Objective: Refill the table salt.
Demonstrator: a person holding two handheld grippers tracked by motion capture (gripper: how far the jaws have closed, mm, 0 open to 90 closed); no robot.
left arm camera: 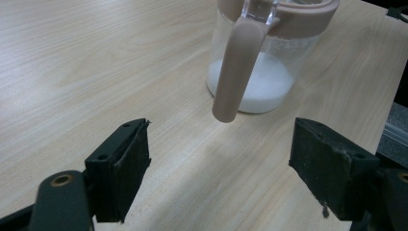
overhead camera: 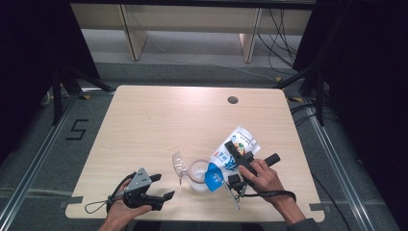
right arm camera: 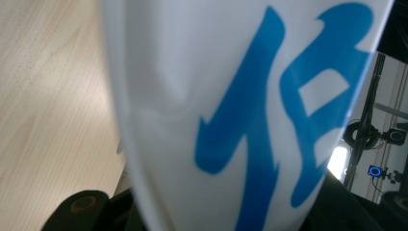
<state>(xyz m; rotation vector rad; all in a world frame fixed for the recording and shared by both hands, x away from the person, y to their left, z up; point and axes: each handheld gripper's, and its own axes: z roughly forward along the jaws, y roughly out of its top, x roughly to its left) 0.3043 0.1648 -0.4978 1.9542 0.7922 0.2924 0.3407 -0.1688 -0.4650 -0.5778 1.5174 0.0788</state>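
Note:
A white bag with blue print (overhead camera: 236, 147) (right arm camera: 231, 96) hangs tilted, its blue lower end over a clear jar (overhead camera: 197, 174) (left arm camera: 260, 72). The jar has a pink rim and a pink handle (left arm camera: 235, 72), and white granules lie in its bottom. My right gripper (overhead camera: 234, 166) is shut on the bag's middle; in the right gripper view the bag hides most of both jaws. My left gripper (overhead camera: 163, 186) (left arm camera: 219, 168) rests open near the table's front left, pointing at the jar's handle from a short way off, with nothing between its jaws.
The jar stands on a light wooden table (overhead camera: 159, 120) with a round cable hole (overhead camera: 233, 100) near its far edge. A clear plastic piece (overhead camera: 179, 166) leans at the jar's left side. Dark floor and rails surround the table.

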